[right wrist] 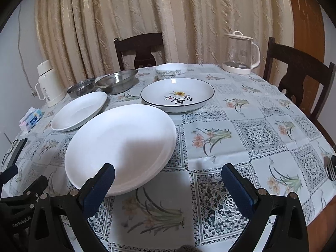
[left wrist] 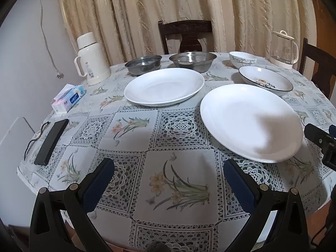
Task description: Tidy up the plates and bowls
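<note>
Left claw (left wrist: 169, 168): jaws spread wide, grasping nothing, poised over bare cloth at the near edge of the counter (left wrist: 178, 189). Ahead of it and slightly left lies the far white plate (left wrist: 163, 86); ahead and to its right, much closer, lies the near white plate (left wrist: 250, 121), its rim just beyond the right finger. Right claw (right wrist: 168, 169): jaws likewise spread and empty. The same near white plate (right wrist: 120, 147) sits ahead-left of it, its rim passing under the left fingertip (right wrist: 108, 173). The round plate offers no preferred axis. Judged nearer: the right claw, whose left finger already overlaps the near rim, probably the first pick for stacking. Further ahead-left stand two steel bowls (right wrist: 115, 83).
</note>
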Demonstrator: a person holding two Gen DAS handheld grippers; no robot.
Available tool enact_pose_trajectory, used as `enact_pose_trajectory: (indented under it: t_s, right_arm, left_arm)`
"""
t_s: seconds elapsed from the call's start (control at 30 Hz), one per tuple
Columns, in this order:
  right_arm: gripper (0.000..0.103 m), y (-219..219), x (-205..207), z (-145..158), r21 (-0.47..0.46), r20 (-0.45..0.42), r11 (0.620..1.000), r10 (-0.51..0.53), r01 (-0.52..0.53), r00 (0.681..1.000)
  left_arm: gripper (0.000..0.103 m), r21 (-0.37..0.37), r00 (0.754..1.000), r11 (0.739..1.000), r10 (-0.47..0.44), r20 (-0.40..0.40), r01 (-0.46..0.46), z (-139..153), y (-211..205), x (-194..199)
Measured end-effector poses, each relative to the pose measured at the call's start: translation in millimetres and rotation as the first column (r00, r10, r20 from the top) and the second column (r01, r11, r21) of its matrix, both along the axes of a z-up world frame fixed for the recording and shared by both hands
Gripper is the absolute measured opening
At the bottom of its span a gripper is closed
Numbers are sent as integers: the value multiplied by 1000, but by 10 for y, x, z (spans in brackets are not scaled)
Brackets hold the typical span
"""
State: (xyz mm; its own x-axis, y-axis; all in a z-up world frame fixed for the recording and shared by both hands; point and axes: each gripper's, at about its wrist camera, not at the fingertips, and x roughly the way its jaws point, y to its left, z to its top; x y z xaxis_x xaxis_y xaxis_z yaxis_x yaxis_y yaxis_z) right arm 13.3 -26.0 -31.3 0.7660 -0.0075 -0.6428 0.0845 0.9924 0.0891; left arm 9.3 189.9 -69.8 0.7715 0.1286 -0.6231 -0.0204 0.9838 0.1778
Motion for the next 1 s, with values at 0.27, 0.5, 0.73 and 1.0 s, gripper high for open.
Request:
enact_pose_trajectory:
  t_s: [0.27, 0.5, 0.73, 1.0]
  right_arm:
    - [103, -15, 22, -44, 4, -14, 1000, 5, -5, 1000]
    - [103, -17, 28, -47, 4, -17, 1000, 5, -5, 1000]
    - [103, -14, 26, -64, 4, -20, 1000, 5, -5, 1000]
    - [103, -148, 125, -98, 12, -35, 999, -31, 32, 999]
  left_arm:
    - [103, 5, 1000, 1000, -5, -17, 5, -34, -12, 15]
    - [103, 7, 1000, 1000, -6, -24, 6, -53, -25, 13]
    - [103, 7, 999, 1000, -15, -30, 15, -64, -42, 14]
    - [103, -69, 997, 997, -32, -76, 26, -84, 28, 146]
